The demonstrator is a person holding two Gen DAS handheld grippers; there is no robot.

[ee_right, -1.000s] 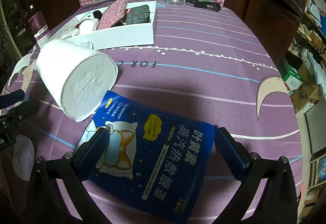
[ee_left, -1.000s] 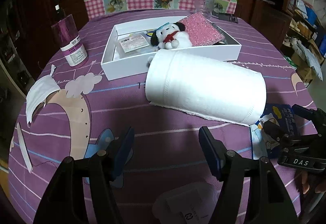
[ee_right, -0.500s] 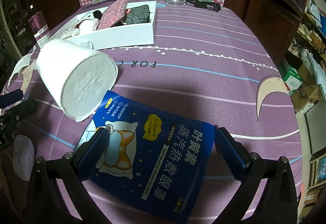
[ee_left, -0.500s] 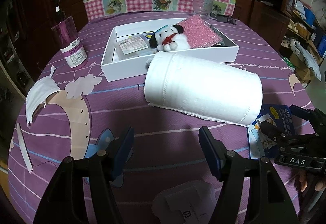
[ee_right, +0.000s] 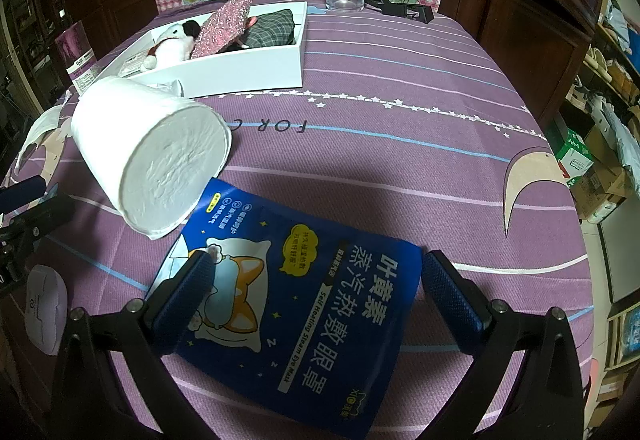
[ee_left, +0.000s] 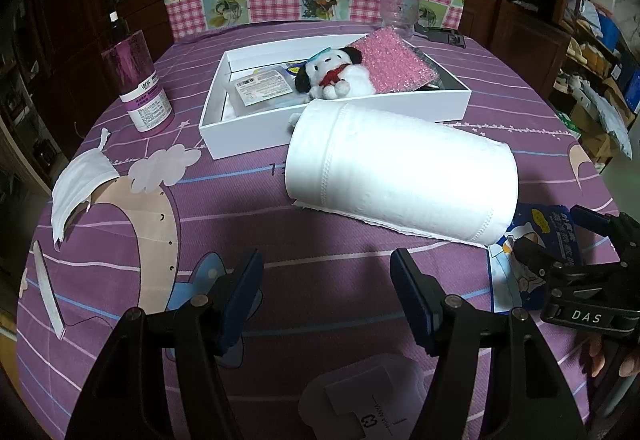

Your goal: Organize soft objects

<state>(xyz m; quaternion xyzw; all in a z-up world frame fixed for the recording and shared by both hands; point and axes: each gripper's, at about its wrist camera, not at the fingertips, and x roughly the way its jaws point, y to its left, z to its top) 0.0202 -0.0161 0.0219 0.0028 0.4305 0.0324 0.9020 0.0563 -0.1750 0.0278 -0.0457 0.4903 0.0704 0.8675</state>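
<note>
Glossy plastic pouch (ee_right: 304, 304), embossed paper roll (ee_left: 400, 172)

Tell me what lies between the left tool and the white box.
In the left wrist view, the big white paper roll lies on its side between the open left tool and the white box, with bare purple tablecloth just ahead of the tool.

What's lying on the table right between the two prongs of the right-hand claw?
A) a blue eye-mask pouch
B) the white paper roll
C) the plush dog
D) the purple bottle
A: the blue steam eye mask pouch lies flat on the purple tablecloth between the open prongs of the right claw; the paper roll lies beside it.
</note>
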